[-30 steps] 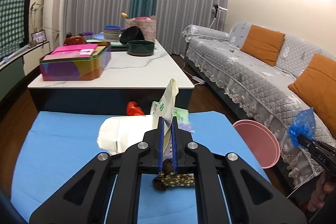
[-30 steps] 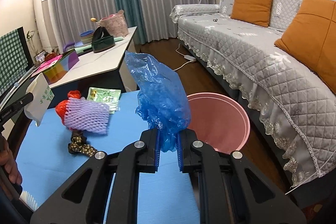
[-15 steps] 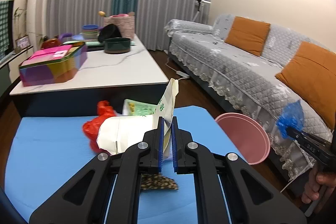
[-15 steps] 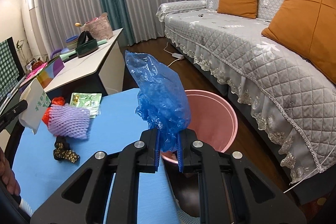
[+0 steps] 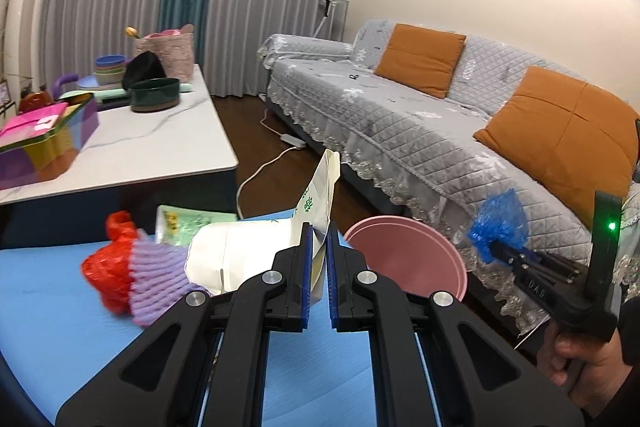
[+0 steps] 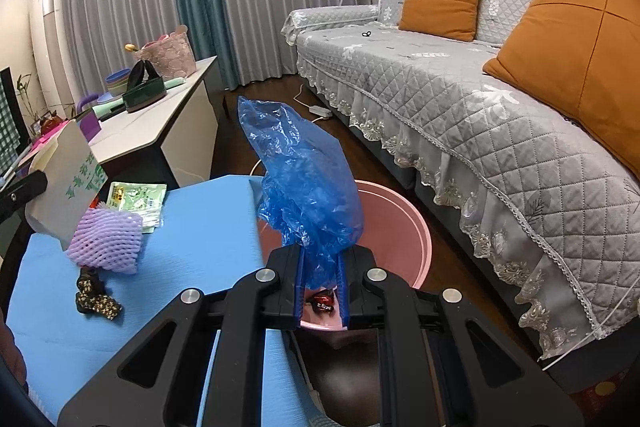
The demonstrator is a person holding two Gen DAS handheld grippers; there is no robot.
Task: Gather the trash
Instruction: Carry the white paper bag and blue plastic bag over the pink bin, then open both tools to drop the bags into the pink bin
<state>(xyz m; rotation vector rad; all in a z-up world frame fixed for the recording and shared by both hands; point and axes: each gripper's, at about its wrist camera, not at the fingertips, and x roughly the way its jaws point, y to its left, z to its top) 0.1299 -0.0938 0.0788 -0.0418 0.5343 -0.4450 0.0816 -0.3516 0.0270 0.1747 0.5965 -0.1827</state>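
My left gripper (image 5: 318,251) is shut on a white paper bag with green print (image 5: 316,195), held above the blue mat (image 5: 60,307). The bag also shows at the left of the right wrist view (image 6: 68,175). My right gripper (image 6: 320,275) is shut on a crumpled blue plastic bag (image 6: 308,187), held over the pink bin (image 6: 404,227). From the left wrist view, the right gripper (image 5: 496,247) with the blue bag (image 5: 500,223) is just right of the bin (image 5: 404,255). A dark wrapper (image 6: 322,301) lies in the bin.
On the mat lie a purple foam net (image 6: 106,241), red plastic (image 5: 106,263), a green packet (image 6: 138,199) and a dark patterned scrap (image 6: 96,301). A white table (image 5: 132,143) with bowls and boxes stands behind. A grey sofa (image 6: 480,99) is at the right.
Both grippers have moved right toward the pink bin with their loads. The blue bag now hangs over the bin; the paper bag is nearer the mat's right edge.
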